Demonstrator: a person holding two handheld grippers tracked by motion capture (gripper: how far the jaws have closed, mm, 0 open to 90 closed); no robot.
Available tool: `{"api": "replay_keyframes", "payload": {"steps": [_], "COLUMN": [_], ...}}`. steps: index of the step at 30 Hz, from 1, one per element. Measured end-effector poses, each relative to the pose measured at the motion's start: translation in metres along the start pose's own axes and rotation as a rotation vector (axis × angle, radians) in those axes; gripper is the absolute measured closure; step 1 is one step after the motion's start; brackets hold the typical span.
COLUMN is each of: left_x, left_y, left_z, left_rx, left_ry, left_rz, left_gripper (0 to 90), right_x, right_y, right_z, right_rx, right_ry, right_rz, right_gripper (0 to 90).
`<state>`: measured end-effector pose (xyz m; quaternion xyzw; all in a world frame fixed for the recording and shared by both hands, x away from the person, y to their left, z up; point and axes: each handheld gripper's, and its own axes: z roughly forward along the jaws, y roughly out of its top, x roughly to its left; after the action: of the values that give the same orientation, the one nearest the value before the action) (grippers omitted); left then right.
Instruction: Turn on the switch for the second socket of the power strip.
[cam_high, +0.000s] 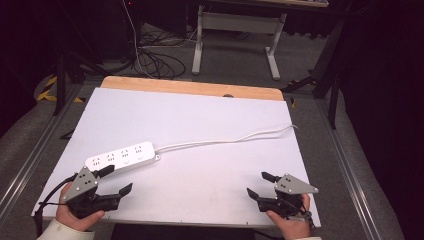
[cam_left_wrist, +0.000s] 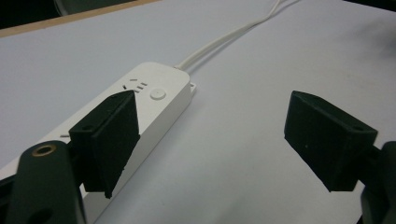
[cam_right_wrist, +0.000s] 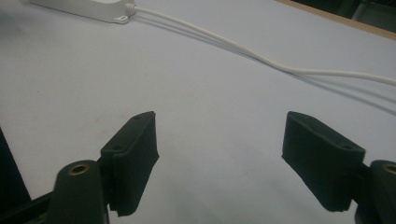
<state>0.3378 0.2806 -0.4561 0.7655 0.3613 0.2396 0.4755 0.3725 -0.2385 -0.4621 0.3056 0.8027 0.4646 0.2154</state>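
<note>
Both grippers, left gripper (cam_high: 119, 180) and right gripper (cam_high: 262, 184), spread wide; power strip (cam_high: 121, 157) seemingly just beside left

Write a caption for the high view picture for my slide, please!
Two open grippers, left and right, wait near a white power strip on a white table.

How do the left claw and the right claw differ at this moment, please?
The left claw sits right beside the power strip, one jaw against its near end; the right claw stands apart from it, over bare white table, with the strip's cord farther off. Both are open, empty and hand-held near the table's front edge.
</note>
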Motion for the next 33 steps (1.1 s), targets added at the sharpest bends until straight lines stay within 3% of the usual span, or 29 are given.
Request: {"api": "replay_keyframes", "payload": {"steps": [6,14,16,20,23,30,33], "left_x": [0.000,-0.002,-0.002,-0.001,-0.003,-0.001,-0.002], "left_y": [0.000,0.003,0.003,0.004,0.006,0.011,0.018], "left_z": [-0.001,-0.001,-0.002,-0.003,-0.006,-0.011,-0.014], "left_rx": [-0.009,0.004,0.007,0.010,-0.010,-0.022,-0.031], "left_ry": [0.003,0.015,0.004,0.005,0.016,0.012,0.024], "left_rz": [0.001,0.041,0.013,0.003,-0.029,-0.054,-0.039], "left_gripper": [18.7,19.0,19.4,19.5,20.0,24.2,25.1], "right_x": [0.001,0.000,0.001,0.001,0.001,0.002,0.002], "right_y": [0.000,0.000,-0.001,0.000,0.000,0.000,0.000], "right_z": [0.002,0.002,0.003,0.002,0.002,0.002,0.002], "right_rx": [0.009,0.007,0.010,0.010,0.011,0.007,0.009], "right_ry": [0.014,0.017,0.021,0.022,0.023,0.021,0.024], "right_rz": [-0.007,-0.007,-0.009,-0.012,-0.013,-0.016,-0.016], "right_gripper": [29.2,30.4,31.1,31.4,31.9,33.3,33.3]}}
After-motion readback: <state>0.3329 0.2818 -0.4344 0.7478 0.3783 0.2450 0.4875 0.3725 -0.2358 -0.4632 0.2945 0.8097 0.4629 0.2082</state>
